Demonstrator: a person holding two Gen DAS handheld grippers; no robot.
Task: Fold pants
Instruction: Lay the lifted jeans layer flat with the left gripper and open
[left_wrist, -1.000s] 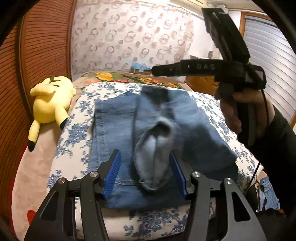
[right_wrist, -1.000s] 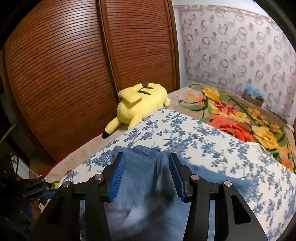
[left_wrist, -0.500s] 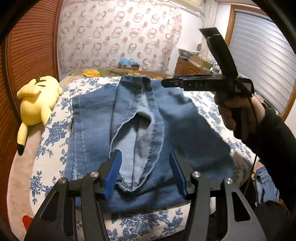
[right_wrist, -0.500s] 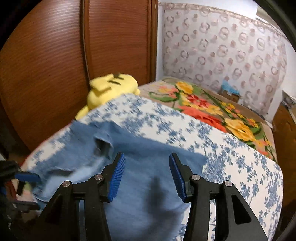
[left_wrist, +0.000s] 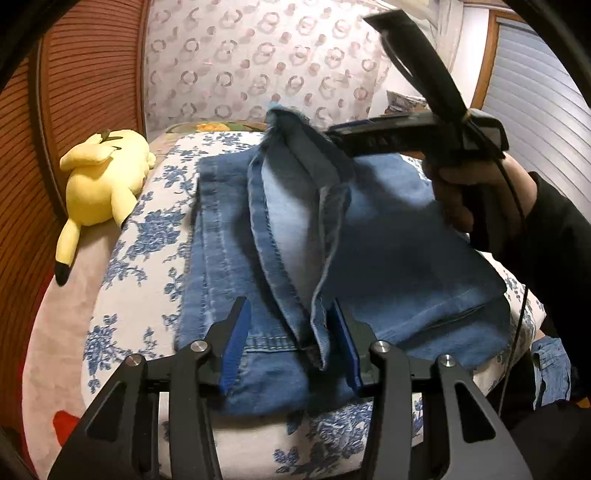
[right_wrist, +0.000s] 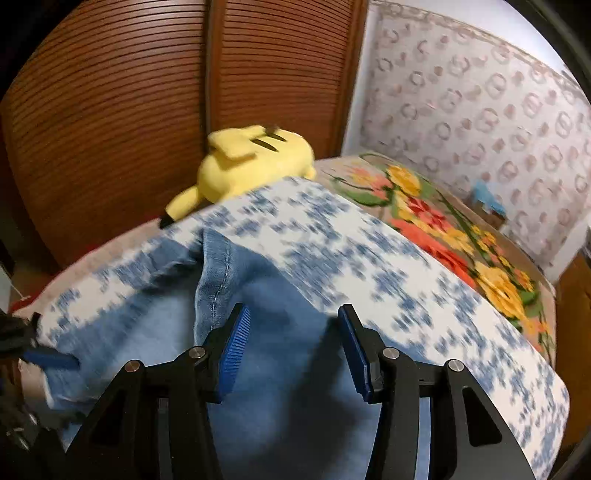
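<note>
Blue denim pants (left_wrist: 388, 236) lie on a blue-flowered white cushion (left_wrist: 140, 236). One leg (left_wrist: 291, 206) is raised in a ridge along the middle. My left gripper (left_wrist: 291, 343) is open at the near hem, its blue pads on either side of the leg's end. My right gripper (right_wrist: 291, 343) is open just above the denim (right_wrist: 258, 387); in the left wrist view its fingertips (left_wrist: 336, 138) reach the far raised end of the leg, and contact there is unclear.
A yellow plush toy (left_wrist: 101, 173) lies at the cushion's left, by a brown slatted wardrobe (right_wrist: 129, 110). A flowered blanket (right_wrist: 461, 229) covers the bed behind. More denim (left_wrist: 550, 369) hangs at the lower right.
The leg's far end has risen with the right gripper, and the fold stands taller. The right wrist view has swung over the denim. The left gripper stays at the near hem.
</note>
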